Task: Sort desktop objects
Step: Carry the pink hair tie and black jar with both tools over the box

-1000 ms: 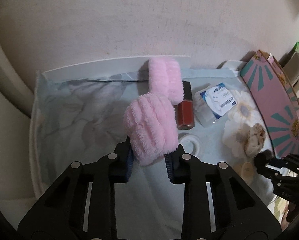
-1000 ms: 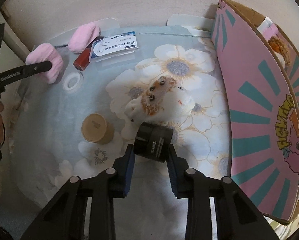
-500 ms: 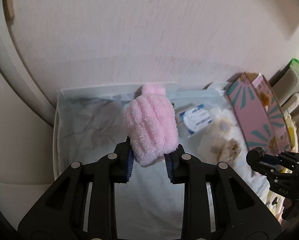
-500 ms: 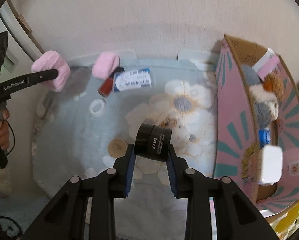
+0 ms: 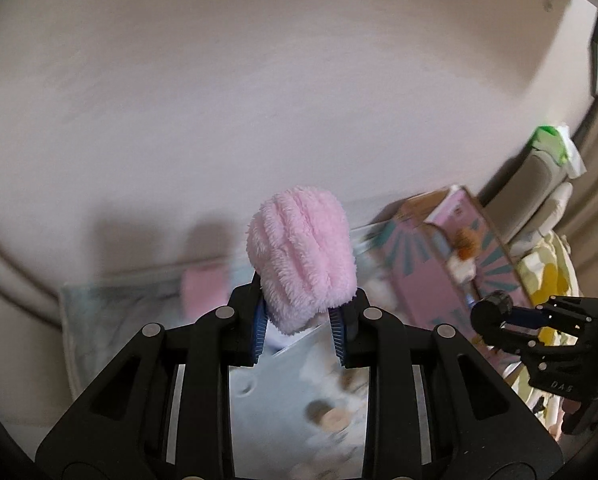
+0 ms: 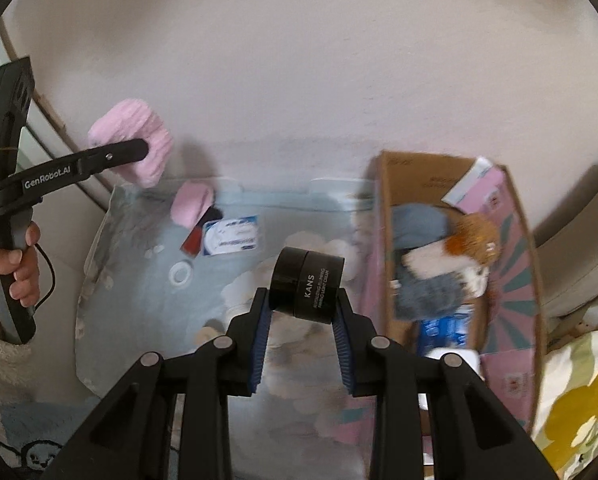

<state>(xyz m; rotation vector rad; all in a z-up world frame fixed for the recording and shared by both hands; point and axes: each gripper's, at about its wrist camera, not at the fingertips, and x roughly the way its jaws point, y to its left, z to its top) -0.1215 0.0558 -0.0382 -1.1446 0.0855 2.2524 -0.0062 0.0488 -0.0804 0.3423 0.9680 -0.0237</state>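
My left gripper [image 5: 299, 328] is shut on a fluffy pink wristband [image 5: 303, 256] and holds it high above the table; it also shows in the right wrist view [image 6: 133, 156]. My right gripper [image 6: 302, 326] is shut on a black cream jar [image 6: 306, 286] marked KANS, held in the air above the floral table cover [image 6: 139, 280]; the jar also shows in the left wrist view [image 5: 493, 312]. The pink and teal cardboard box [image 6: 515, 264] stands open at the right, holding plush toys and small packs.
On the table lie a second pink wristband [image 6: 191, 204], a red lipstick [image 6: 193, 240], a white labelled pack [image 6: 231, 236], a white tape ring [image 6: 180, 272] and a tan round lid [image 5: 333, 420]. A wall stands behind. A yellow patterned cloth [image 6: 575, 400] lies at the right.
Both grippers have risen well above the table with their objects still held. The view has tilted up toward the wall, and the box now shows its open inside.
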